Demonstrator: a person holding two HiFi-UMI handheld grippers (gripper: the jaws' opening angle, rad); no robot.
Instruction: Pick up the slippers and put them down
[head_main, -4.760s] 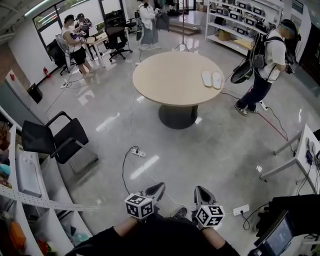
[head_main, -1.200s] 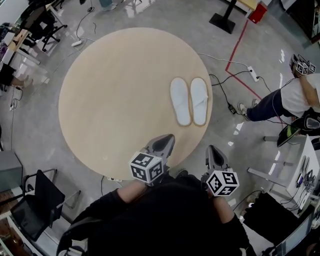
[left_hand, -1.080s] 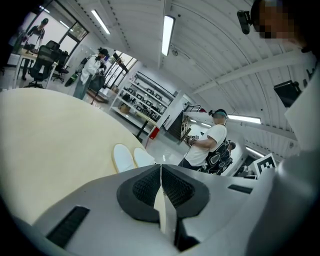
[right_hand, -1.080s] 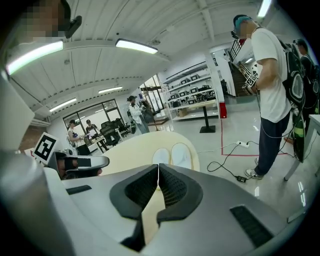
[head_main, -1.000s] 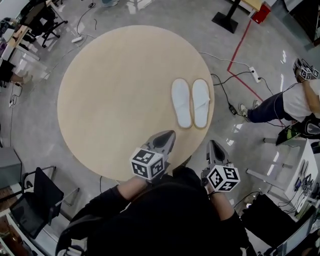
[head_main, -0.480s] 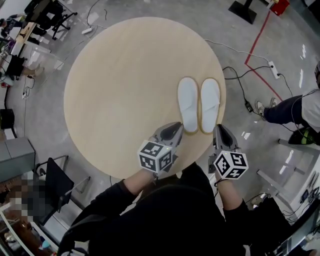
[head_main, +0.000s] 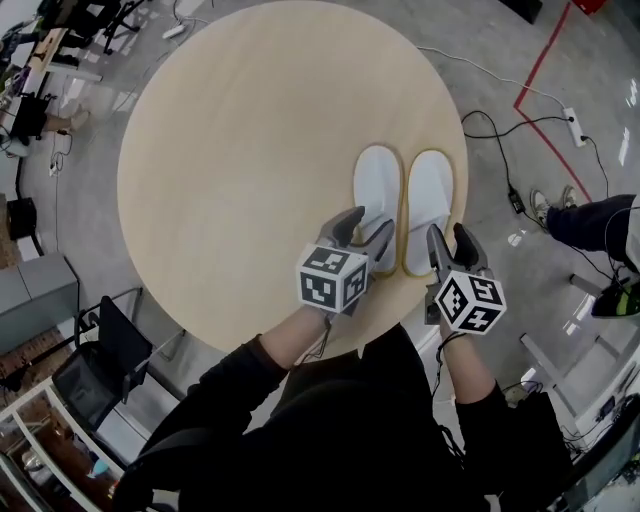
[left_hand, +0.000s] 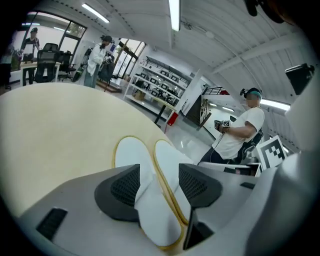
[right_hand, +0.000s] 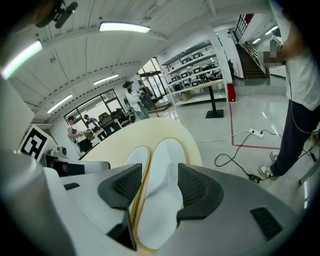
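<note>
Two white slippers with tan edging lie side by side on the round beige table, near its front right edge. My left gripper hangs over the heel of the left slipper; its jaws are opening and the heel shows between them without being pressed. My right gripper is over the heel of the right slipper, its jaws opening too. The left gripper straddles the left slipper in its own view. In the right gripper view that gripper straddles the right slipper.
A person's leg and shoe stand on the floor to the right of the table. Black cables and red floor tape run there. A black chair stands at the lower left. A person with grippers stands beyond the table.
Both grippers moved forward and down from the table's near edge to the slippers' heels. Their jaws went from shut to wide apart.
</note>
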